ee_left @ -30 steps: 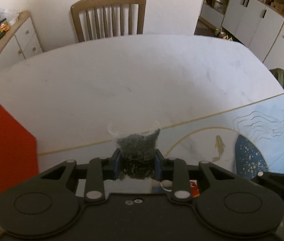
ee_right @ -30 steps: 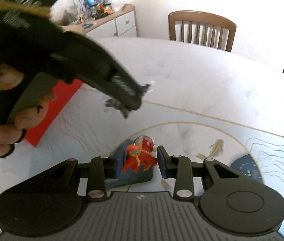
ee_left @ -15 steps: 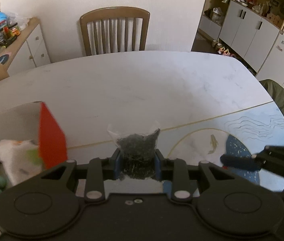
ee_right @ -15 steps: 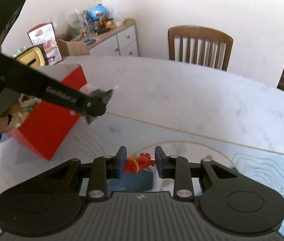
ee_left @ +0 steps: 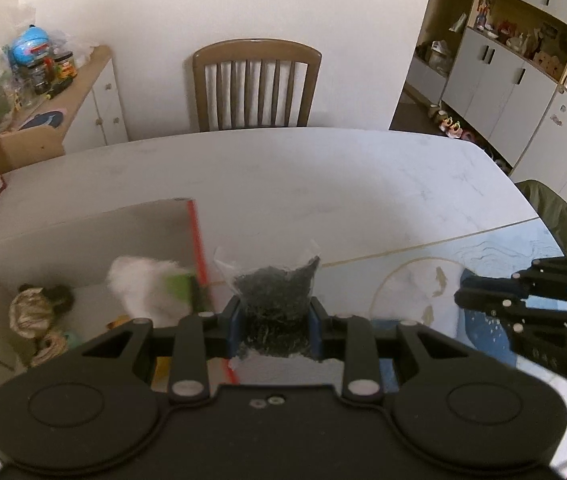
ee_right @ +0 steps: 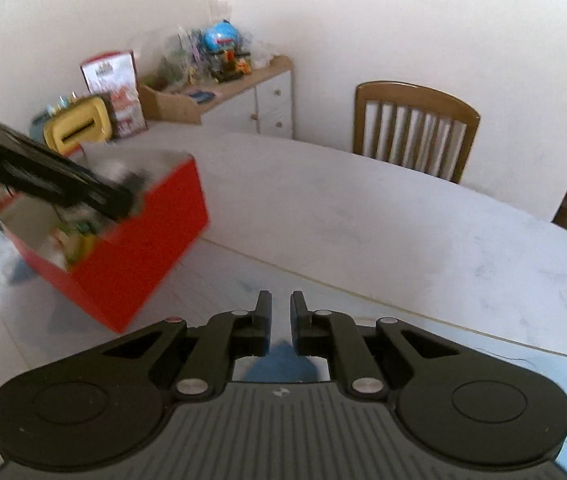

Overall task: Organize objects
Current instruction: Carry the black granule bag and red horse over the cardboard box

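My left gripper is shut on a clear bag of dark tea leaves, held beside the right wall of a red box with a white inside. In the right wrist view the left gripper reaches over the red box, blurred. Inside the box lie a white packet and a brownish bundle. My right gripper hangs above the table with its fingers nearly together and nothing visible between them. It also shows as the right gripper at the right of the left wrist view.
A white marble table carries a mat with a blue and gold fish pattern. A wooden chair stands at the far side. A cluttered sideboard, a yellow item and a red-and-white carton sit left.
My left gripper has carried the bag leftward to the red box. My right gripper has risen and its fingers have closed; the red toy that lay between them is out of view.
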The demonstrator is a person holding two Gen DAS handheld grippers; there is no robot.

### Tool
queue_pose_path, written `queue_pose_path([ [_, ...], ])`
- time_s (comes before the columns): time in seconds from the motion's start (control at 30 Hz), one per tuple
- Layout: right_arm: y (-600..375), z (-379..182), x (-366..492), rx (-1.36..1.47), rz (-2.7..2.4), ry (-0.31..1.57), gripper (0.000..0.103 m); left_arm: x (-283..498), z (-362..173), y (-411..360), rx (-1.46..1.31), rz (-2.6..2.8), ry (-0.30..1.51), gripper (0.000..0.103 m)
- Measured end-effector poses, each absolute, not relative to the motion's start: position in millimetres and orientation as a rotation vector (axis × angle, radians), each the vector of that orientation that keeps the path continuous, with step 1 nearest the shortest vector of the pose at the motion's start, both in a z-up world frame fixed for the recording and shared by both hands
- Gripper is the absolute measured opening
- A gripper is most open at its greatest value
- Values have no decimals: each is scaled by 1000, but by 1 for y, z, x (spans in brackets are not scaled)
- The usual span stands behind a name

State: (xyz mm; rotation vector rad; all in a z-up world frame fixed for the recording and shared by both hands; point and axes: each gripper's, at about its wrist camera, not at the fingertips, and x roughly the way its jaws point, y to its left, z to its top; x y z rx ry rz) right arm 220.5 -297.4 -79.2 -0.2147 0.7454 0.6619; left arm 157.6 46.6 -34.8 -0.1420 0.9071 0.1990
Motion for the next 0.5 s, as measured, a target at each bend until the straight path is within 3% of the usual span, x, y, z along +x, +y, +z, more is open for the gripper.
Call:
queue_pose_path([
  [0.13, -305, -102, 225, -221, 619, 819, 10, 136, -37, 63, -160, 225, 915, 30],
  [0.33, -301, -137, 217, -248, 623, 948, 23, 108, -35, 91, -196, 273, 921, 30],
  [0.4, -299, -143, 213, -233, 624, 964, 37, 101, -34, 99, -217, 285, 922, 30],
  [0.43, -298, -144, 211, -231, 620, 962, 56, 98, -34, 102, -224, 288, 922, 30],
  [0.47, -297, -144, 207, -226, 610, 948, 67, 95, -34, 105, -227, 293, 921, 30],
  [0.5, -297, -145, 205, -224, 605, 939, 67, 93, -33, 106, -230, 296, 921, 30],
])
